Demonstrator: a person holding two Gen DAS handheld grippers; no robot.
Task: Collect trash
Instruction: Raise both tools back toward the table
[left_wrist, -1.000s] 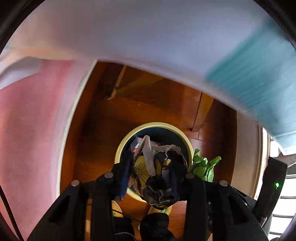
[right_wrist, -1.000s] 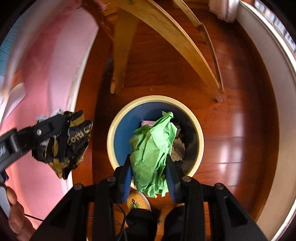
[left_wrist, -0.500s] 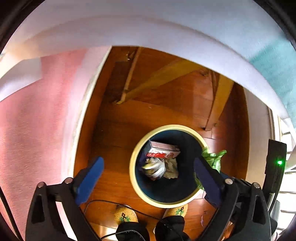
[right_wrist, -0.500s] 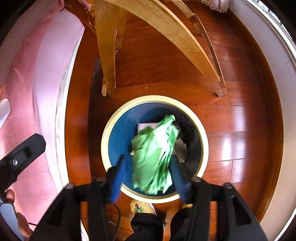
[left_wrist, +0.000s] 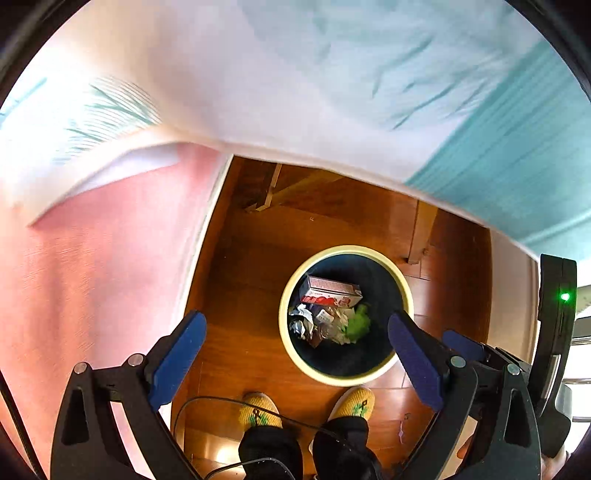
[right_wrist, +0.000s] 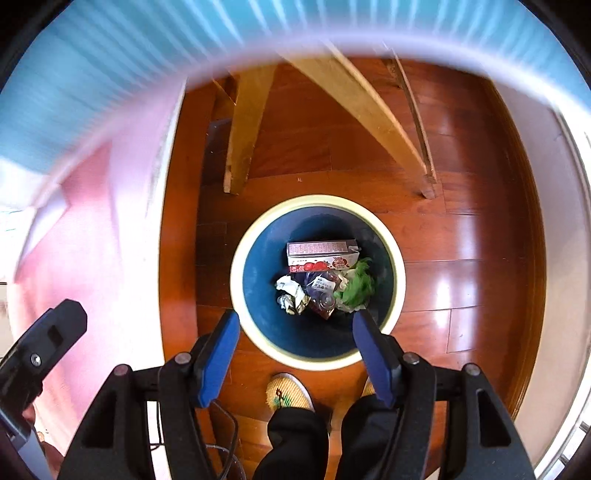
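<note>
While you look down through the left wrist view, your left gripper (left_wrist: 295, 354) stands spread wide with nothing between its blue pads, hanging above the round dark-blue waste bin with a cream rim (left_wrist: 284, 332) on the reddish wooden floor (left_wrist: 251, 280). Inside the bin lie a flat red-and-white cardboard carton (left_wrist: 332, 291), a crumpled green paper wad (left_wrist: 357, 325) and a crushed silvery-dark wrapper (left_wrist: 301, 325). Your yellow knitted slippers (left_wrist: 260, 408) stand just beside the near rim. From the right wrist view, your right gripper (right_wrist: 295, 354) is opening, its jaws empty, over the same bin's near rim (right_wrist: 240, 258); the green wad (right_wrist: 356, 284) rests at the right of the pile, touching the carton (right_wrist: 323, 254). Such trash looks light and soft: paper and wrapper should crush easily, so pinch any further piece across its bulk, while a carton is stiffer and best taken across its narrow faces. Whether more trash remains outside the bin you cannot tell.
</note>
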